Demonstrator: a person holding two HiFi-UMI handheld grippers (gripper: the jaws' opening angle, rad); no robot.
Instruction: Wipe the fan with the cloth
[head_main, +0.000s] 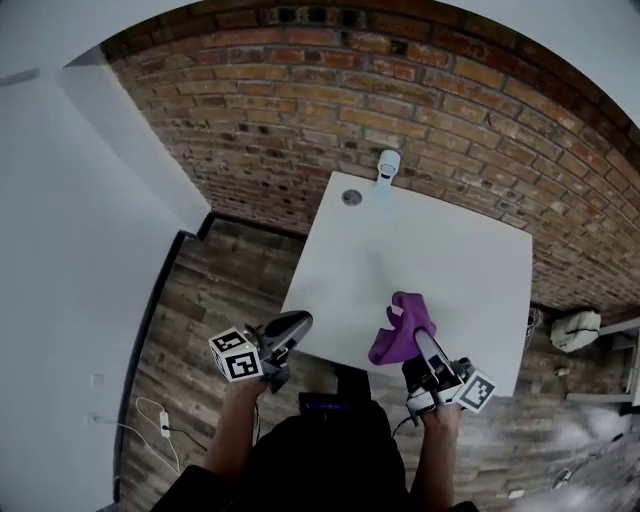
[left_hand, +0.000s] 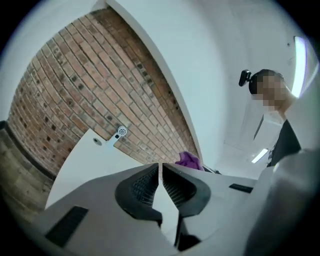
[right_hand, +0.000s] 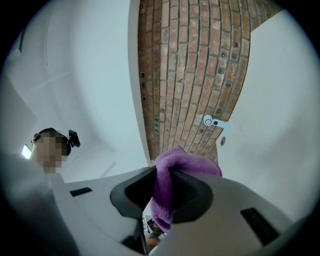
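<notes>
The left gripper hangs off the near left corner of the table. Its jaws are pressed together with nothing between them. It probably serves as the free hand, ready to steady something later, and for now it stays out of the way.

The small white fan stands at the far edge of the table, near the brick wall and well apart from both grippers. It is not yet touched, so the wiping seems not begun.

The purple cloth is over the near edge of the table. The right gripper pinches it in a bunch between its jaws, and a loose fold sticks out past the tips. This fold is likely the part meant to rub on the fan.
</notes>
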